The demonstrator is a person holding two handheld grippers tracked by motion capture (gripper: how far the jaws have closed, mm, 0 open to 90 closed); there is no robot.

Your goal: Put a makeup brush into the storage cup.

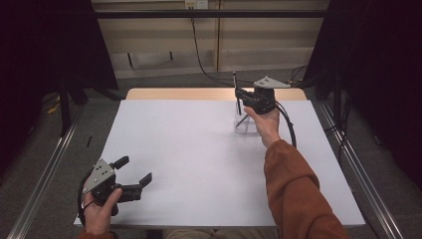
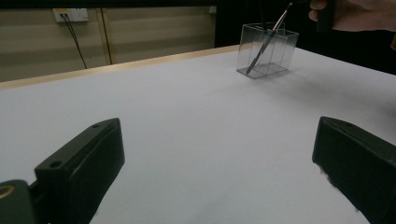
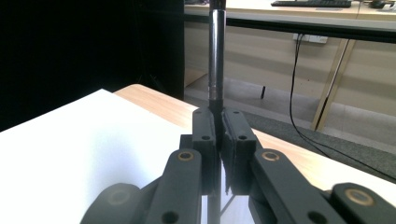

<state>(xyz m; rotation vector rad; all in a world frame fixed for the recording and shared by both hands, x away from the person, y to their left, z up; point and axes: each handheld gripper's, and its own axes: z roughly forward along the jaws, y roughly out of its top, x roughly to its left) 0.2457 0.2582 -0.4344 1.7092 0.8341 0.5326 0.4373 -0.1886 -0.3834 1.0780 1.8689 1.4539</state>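
White and broad, the table is taking up most of the high view, with a strip of bare wood showing along its far edge and dark curtains hanging at both sides. Toward the far right part of the table a clear plastic holder is standing upright, and a thin dark pen is leaning inside it. The right hand-held gripper is hovering just above the holder with its jaws pressing together on a second dark pen, which is rising straight up from between them in the right gripper view. A hand in a rust-coloured sleeve is carrying this gripper. Near the front left corner of the table, well apart from the holder, the left hand-held gripper is resting low with its jaws standing wide apart and nothing between them; the left gripper view is showing bare white table between its two black jaws.
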